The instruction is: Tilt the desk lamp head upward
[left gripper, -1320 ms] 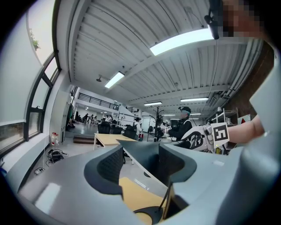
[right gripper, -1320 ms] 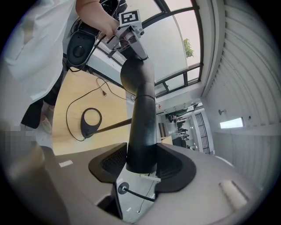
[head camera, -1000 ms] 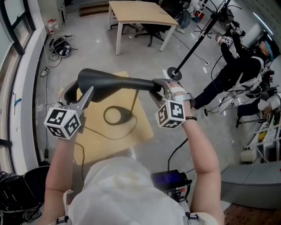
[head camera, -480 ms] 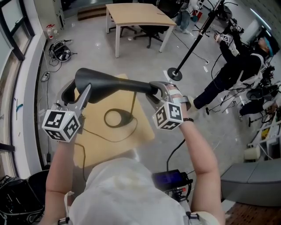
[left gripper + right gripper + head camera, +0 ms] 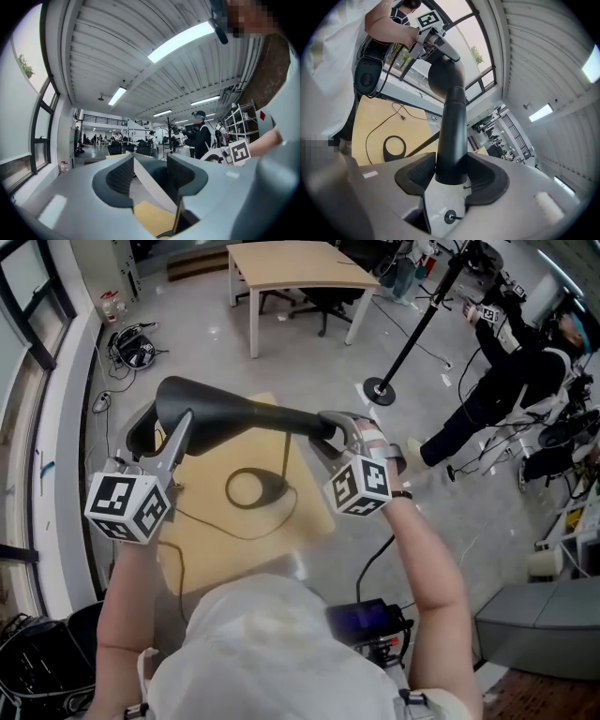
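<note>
The holder's torso (image 5: pixel 272 652), all in white, covers the near edge of the worktop (image 5: pixel 305 512) when seen from above. The lamp head (image 5: pixel 234 413) hides most of the thin stem (image 5: pixel 285 460) that rises from the ring-shaped base (image 5: pixel 251 488). I can't make out where stem and head join.

From that angle the tips of the left claw (image 5: pixel 180 427) run onto the dark shell of the head and are lost against it. The left gripper view settles it. The pads stand on either side of the head's thin edge, and a pale face and a darker one fill the gap between them, so this claw is clamped on the wide end. The lower part of that view is only the gripper's own grey body.

The right claw (image 5: pixel 330 432) is clenched on the narrow black neck of the head, just above a white joint piece (image 5: pixel 440 206).

The lamp head hangs in the air above the worktop, over the base and a little beyond it. Its long axis runs across the holder's front, with the broad rounded end to the left and the slim neck to the right. In the right gripper view the neck leads straight away from the jaws and swells into the broad end, where the other gripper holds it.

Another person (image 5: pixel 502 371) in dark clothes stands well apart on the floor to the right.
</note>
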The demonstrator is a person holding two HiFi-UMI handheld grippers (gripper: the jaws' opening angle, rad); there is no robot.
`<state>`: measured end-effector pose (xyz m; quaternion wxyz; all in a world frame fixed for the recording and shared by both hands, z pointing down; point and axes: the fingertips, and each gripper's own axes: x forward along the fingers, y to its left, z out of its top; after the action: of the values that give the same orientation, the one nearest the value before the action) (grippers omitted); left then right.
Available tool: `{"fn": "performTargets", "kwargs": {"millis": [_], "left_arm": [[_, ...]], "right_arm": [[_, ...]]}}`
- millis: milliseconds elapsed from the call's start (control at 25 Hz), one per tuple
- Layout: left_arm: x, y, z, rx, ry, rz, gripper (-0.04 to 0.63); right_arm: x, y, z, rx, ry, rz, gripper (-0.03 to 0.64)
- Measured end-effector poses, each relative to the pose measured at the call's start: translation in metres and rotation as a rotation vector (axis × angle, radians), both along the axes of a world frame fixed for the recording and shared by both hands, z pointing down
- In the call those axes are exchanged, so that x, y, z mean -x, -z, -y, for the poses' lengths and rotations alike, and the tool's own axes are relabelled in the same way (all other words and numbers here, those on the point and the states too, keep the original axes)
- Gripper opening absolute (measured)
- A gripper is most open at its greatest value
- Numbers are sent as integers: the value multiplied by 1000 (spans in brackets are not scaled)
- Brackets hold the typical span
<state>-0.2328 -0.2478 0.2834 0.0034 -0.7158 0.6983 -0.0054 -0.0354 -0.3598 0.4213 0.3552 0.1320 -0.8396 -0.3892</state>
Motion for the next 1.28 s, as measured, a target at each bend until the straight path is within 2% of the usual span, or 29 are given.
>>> {"fn": "performTargets", "kwargs": {"millis": [320, 520, 1280], "left_arm": [[-15, 23, 7, -22, -14, 54, 203], [-26, 31, 12, -26, -45, 62, 160], [-52, 57, 23, -44, -28, 227, 161]], "right_arm": [[0, -3, -1, 77, -8, 78, 216], [2, -5, -1, 125, -15, 110, 215], [4, -9, -2, 263, -65, 217, 208]]}}
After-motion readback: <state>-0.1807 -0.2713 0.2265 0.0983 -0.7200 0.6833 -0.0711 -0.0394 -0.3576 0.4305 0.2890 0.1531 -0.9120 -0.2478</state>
